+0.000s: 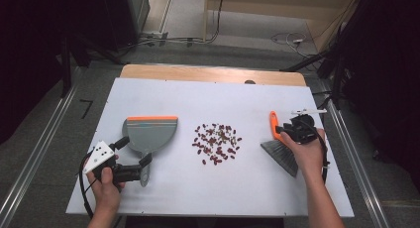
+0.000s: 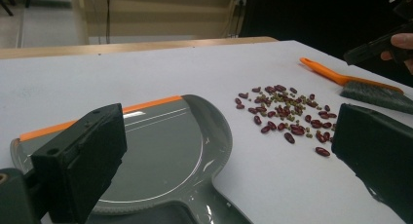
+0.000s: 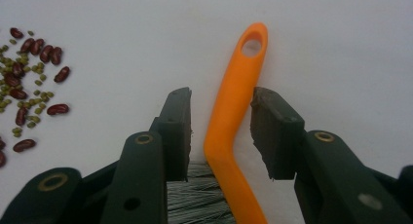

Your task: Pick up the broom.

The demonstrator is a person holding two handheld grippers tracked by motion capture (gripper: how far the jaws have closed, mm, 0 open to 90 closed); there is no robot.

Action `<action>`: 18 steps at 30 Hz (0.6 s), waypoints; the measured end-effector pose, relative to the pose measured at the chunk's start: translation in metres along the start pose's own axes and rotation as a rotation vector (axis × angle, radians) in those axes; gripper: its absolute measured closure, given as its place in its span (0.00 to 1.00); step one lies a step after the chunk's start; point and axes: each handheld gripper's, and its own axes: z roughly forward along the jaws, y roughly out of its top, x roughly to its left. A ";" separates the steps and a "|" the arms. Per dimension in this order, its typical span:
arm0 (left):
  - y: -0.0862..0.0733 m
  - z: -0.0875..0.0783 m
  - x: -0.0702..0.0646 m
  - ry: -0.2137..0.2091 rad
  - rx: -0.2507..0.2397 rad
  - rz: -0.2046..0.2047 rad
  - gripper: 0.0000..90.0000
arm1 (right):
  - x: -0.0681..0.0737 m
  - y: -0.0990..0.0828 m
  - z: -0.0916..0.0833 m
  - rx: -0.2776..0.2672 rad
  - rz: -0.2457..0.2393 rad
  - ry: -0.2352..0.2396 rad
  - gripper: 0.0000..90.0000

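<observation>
A grey dustpan (image 1: 150,134) with an orange lip lies left of centre on the white tabletop (image 1: 208,188). My left gripper (image 1: 133,152) stands open with its jaws wide on either side of the pan's handle (image 2: 195,209), not touching it. A pile of red and small green beans (image 1: 216,142) sits mid-table. At the right lies a brush (image 1: 281,153) with grey bristles and an orange handle (image 3: 234,102). My right gripper (image 3: 221,95) straddles that handle with its jaws low over the table. A narrow gap shows at each pad, so it is open.
The beans (image 3: 29,73) lie to the left of the brush, and some have scattered beyond the pile. The white sheet ends at a wooden strip (image 1: 213,73) at the back. Metal rails (image 1: 346,139) and cables run along the floor beside the table.
</observation>
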 end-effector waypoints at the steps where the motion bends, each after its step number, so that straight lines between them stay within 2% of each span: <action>1: 0.000 0.000 0.000 -0.002 0.001 0.001 0.00 | -0.001 0.000 0.002 0.007 0.019 0.012 0.67; 2: 0.000 0.000 -0.001 -0.002 0.004 0.004 0.00 | -0.001 0.000 0.002 0.007 0.019 0.012 0.67; 3: 0.000 0.001 -0.001 -0.003 0.006 0.004 0.00 | -0.004 -0.002 0.007 0.020 0.049 0.031 0.67; 9: -0.001 0.001 -0.002 -0.004 0.011 0.007 0.00 | -0.007 -0.006 0.021 0.070 0.068 0.014 0.67; 12: -0.001 0.002 -0.003 -0.007 0.015 0.009 0.00 | -0.007 -0.008 0.025 0.078 0.078 0.021 0.68; 14: -0.001 0.003 -0.004 -0.009 0.021 0.013 0.00 | -0.005 -0.009 0.031 0.090 0.075 0.008 0.70; 18: 0.001 0.003 -0.008 -0.008 0.025 0.015 0.00 | -0.004 -0.009 0.032 0.086 0.075 -0.003 0.71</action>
